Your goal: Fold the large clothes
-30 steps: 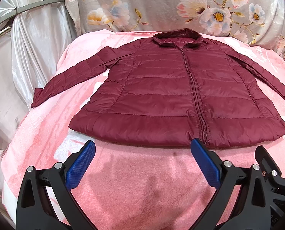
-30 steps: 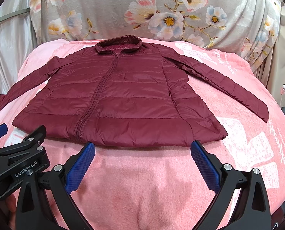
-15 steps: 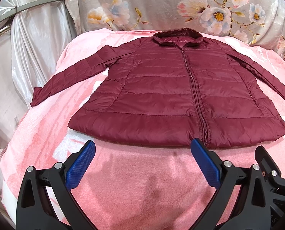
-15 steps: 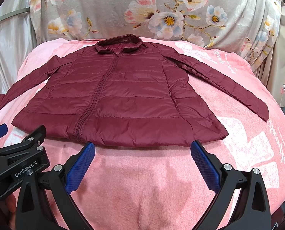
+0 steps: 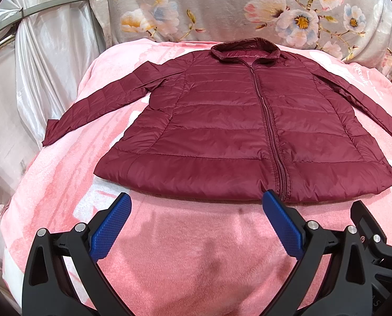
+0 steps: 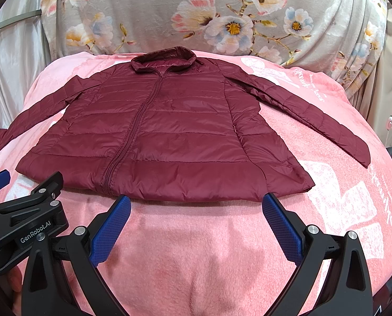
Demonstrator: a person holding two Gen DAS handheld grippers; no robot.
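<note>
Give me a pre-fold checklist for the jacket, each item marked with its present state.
1. Maroon puffer jacket lies flat, front up, on the pink blanket: ok.
2. Zipper closed from hem to collar: ok.
3. Both sleeves spread clear of the body, left sleeve and right sleeve: ok.
4. Left gripper open and empty, just short of the hem: ok.
5. Right gripper open and empty, just short of the hem: ok.
6. Anything trapped under the jacket: cannot tell.
</note>
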